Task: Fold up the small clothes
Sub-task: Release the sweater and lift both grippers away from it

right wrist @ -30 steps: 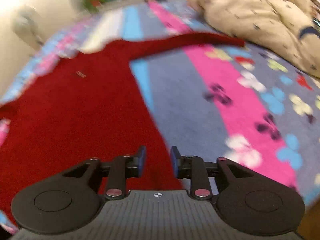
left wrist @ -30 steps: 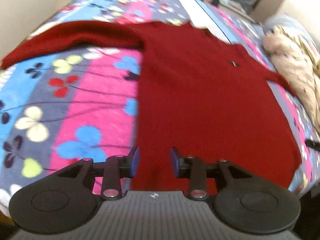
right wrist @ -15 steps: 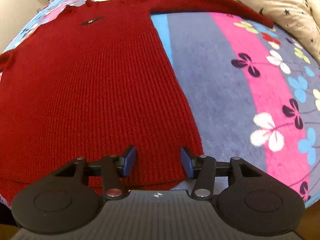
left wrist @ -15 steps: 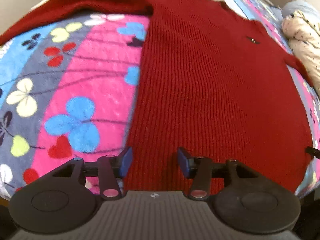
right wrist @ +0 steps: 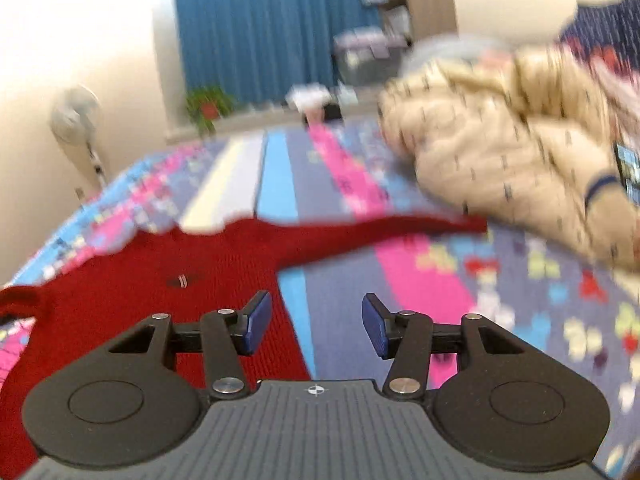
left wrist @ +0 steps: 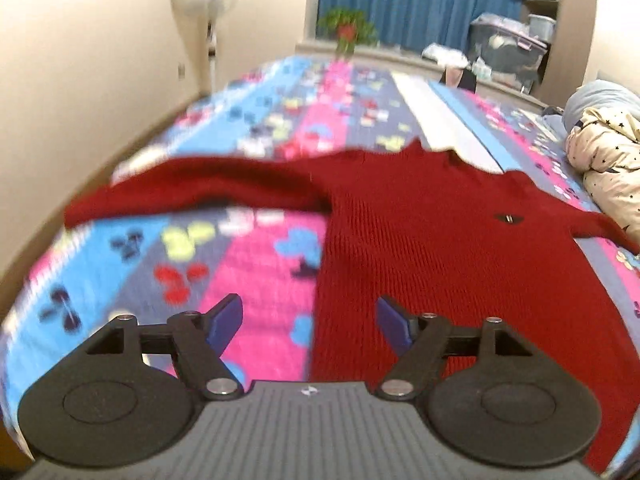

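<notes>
A dark red knitted sweater (left wrist: 440, 248) lies flat, front up, on a bed with a colourful striped flowery blanket (left wrist: 248, 264). Its sleeves spread out sideways: one to the left (left wrist: 192, 192) in the left wrist view, one to the right (right wrist: 380, 232) in the right wrist view. My left gripper (left wrist: 310, 322) is open and empty, held above the sweater's left side edge. My right gripper (right wrist: 316, 326) is open and empty, held above the sweater's (right wrist: 160, 300) right side edge. Neither touches the cloth.
A crumpled beige star-print quilt (right wrist: 500, 160) lies on the bed right of the sweater, also in the left wrist view (left wrist: 608, 168). A standing fan (left wrist: 204, 4), blue curtains (left wrist: 420, 0) and a potted plant (left wrist: 346, 28) stand beyond the bed.
Both grippers have lifted and tilted up from the sweater's bottom hem, so the far room shows. Both jaws have opened wider.
</notes>
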A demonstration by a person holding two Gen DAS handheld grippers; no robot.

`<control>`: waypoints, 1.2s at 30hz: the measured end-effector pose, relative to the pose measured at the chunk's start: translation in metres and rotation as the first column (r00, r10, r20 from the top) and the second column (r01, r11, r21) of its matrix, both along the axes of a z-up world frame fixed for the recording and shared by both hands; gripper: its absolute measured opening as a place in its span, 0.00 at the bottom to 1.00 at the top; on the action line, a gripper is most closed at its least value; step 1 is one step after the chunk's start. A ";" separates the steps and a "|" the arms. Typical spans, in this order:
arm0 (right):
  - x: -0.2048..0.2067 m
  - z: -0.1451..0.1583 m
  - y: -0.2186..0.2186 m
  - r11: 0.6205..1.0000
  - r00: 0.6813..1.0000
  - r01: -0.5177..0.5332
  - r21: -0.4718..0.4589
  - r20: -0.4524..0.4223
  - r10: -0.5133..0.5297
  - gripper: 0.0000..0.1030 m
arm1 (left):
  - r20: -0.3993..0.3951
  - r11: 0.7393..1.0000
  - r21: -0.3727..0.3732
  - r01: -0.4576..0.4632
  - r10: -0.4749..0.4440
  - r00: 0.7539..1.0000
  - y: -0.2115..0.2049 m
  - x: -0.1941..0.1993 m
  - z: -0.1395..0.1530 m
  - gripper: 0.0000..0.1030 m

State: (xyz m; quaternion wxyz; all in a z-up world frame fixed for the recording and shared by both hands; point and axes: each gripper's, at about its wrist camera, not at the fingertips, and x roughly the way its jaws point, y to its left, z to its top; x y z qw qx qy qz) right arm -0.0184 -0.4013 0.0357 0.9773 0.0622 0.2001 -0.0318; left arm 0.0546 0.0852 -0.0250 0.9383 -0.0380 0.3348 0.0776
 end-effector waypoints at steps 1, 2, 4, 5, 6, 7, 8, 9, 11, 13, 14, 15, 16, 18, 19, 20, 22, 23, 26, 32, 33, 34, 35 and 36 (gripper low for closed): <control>0.001 -0.001 -0.003 1.000 1.000 0.014 -0.011 0.024 -0.014 0.51 | 0.020 1.000 0.024 0.004 -0.005 1.000 -0.001 0.002 0.005 0.77; 0.001 -0.007 -0.005 0.999 0.999 0.030 -0.017 0.039 -0.030 0.51 | 0.039 0.999 0.043 0.008 -0.010 0.999 0.000 0.005 0.010 0.77; 0.008 -0.013 -0.008 0.997 0.997 0.081 0.014 -0.003 -0.081 0.51 | 0.056 0.998 0.057 0.013 -0.017 0.998 0.003 0.014 0.021 0.77; 0.010 -0.013 -0.010 0.996 0.996 0.083 0.044 0.005 -0.084 0.51 | 0.060 0.998 0.058 0.013 -0.016 0.998 0.007 0.024 0.026 0.77; 0.011 -0.012 -0.009 0.995 0.997 0.080 0.065 0.017 -0.081 0.51 | 0.063 0.998 0.060 0.015 -0.018 0.998 0.010 0.031 0.030 0.77; 0.015 -0.014 -0.008 0.995 0.997 0.073 0.072 0.008 -0.074 0.51 | 0.066 0.998 0.066 0.016 -0.020 0.998 0.015 0.041 0.032 0.77; 0.019 -0.016 -0.008 0.995 0.998 0.065 0.078 -0.012 -0.065 0.51 | 0.064 0.997 0.074 0.015 -0.020 0.998 0.020 0.054 0.033 0.77; 0.026 -0.019 -0.005 0.995 0.998 0.056 0.087 -0.043 -0.052 0.51 | 0.056 0.997 0.074 0.014 -0.019 0.998 0.026 0.067 0.032 0.77; 0.034 -0.024 -0.001 0.995 0.996 0.048 0.085 -0.082 -0.041 0.51 | 0.034 0.999 0.050 0.005 -0.006 0.999 0.042 0.093 0.026 0.77; 0.039 -0.027 0.006 0.997 0.994 0.048 0.066 -0.102 -0.041 0.51 | 0.045 0.999 0.020 -0.027 0.026 0.999 0.060 0.109 0.016 0.76; 0.038 -0.028 0.009 0.997 0.993 0.051 0.059 -0.108 -0.045 0.51 | 0.061 0.999 -0.002 -0.045 0.045 0.997 0.070 0.112 0.008 0.76; 0.040 -0.030 0.010 0.997 0.992 0.055 0.053 -0.115 -0.048 0.51 | 0.059 0.998 -0.026 -0.056 0.057 0.997 0.080 0.114 -0.002 0.75; 0.042 -0.031 0.012 0.997 0.991 0.059 0.049 -0.121 -0.053 0.51 | 0.000 0.995 -0.055 -0.080 0.080 0.997 0.090 0.120 -0.011 0.71; 0.041 -0.034 0.015 0.996 0.988 0.078 0.042 -0.134 -0.072 0.51 | -0.049 0.967 -0.200 -0.157 0.150 0.987 0.113 0.127 -0.014 0.63; 0.044 -0.036 0.014 0.995 0.986 0.091 0.041 -0.143 -0.084 0.51 | -0.035 0.951 -0.258 -0.171 0.168 0.985 0.122 0.128 -0.013 0.63; 0.045 -0.037 0.013 0.994 0.985 0.101 0.044 -0.148 -0.093 0.51 | -0.034 0.946 -0.267 -0.185 0.182 0.983 0.127 0.130 -0.013 0.62; 0.049 -0.041 0.007 0.990 0.980 0.131 0.061 -0.162 -0.119 0.51 | -0.050 0.934 -0.269 -0.234 0.229 0.972 0.137 0.135 -0.017 0.53; 0.051 -0.042 0.004 0.986 0.976 0.148 0.072 -0.171 -0.134 0.51 | -0.069 0.914 -0.305 -0.267 0.258 0.964 0.146 0.139 -0.021 0.48; 0.055 -0.046 -0.003 0.979 0.969 0.174 0.110 -0.194 -0.151 0.51 | -0.126 0.821 -0.451 -0.350 0.329 0.936 0.176 0.146 -0.034 0.48; 0.066 -0.053 0.006 0.983 0.966 0.156 0.101 -0.224 -0.130 0.51 | -0.200 0.628 -0.627 -0.461 0.442 0.874 0.225 0.145 -0.057 0.50; 0.068 -0.053 0.009 0.984 0.966 0.150 0.097 -0.228 -0.125 0.51 | -0.205 0.605 -0.644 -0.468 0.453 0.868 0.231 0.145 -0.059 0.50; 0.070 -0.054 0.012 0.985 0.966 0.144 0.093 -0.231 -0.120 0.51 | -0.211 0.584 -0.655 -0.480 0.468 0.858 0.236 0.146 -0.062 0.50; 0.072 -0.054 0.014 0.986 0.966 0.139 0.092 -0.233 -0.115 0.51 | -0.217 0.562 -0.662 -0.495 0.489 0.845 0.242 0.146 -0.065 0.50; 0.073 -0.054 0.015 0.987 0.966 0.136 0.091 -0.234 -0.112 0.51 | -0.221 0.546 -0.667 -0.506 0.504 0.835 0.247 0.146 -0.068 0.50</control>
